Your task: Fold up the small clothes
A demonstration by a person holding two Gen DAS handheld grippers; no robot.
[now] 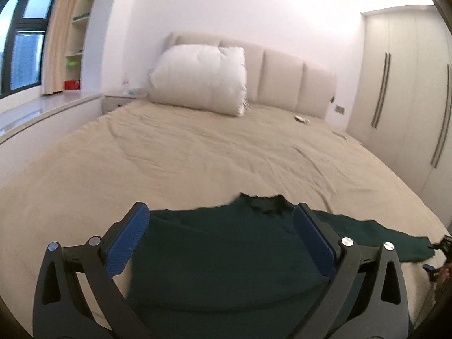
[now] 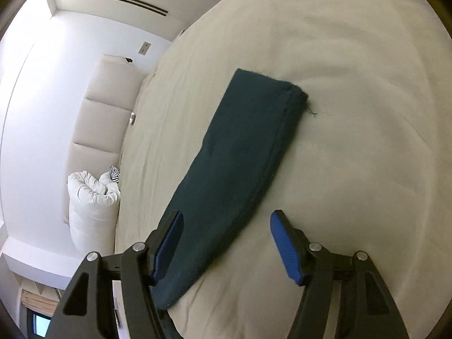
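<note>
A dark green garment [image 1: 226,254] lies flat on the beige bed sheet [image 1: 197,155], its black collar on the far side. My left gripper [image 1: 220,212] is open, hovering over the garment's body with nothing between its blue pads. In the right wrist view the same garment [image 2: 234,163] shows as a long sleeve or folded strip running away across the sheet [image 2: 353,113]. My right gripper [image 2: 226,217] is open above the near part of that strip, holding nothing.
A white pillow [image 1: 200,76] leans on the padded headboard [image 1: 285,84] at the far end. Wardrobe doors [image 1: 406,90] stand to the right, a window ledge [image 1: 42,113] to the left. Small items [image 1: 301,119] lie near the headboard.
</note>
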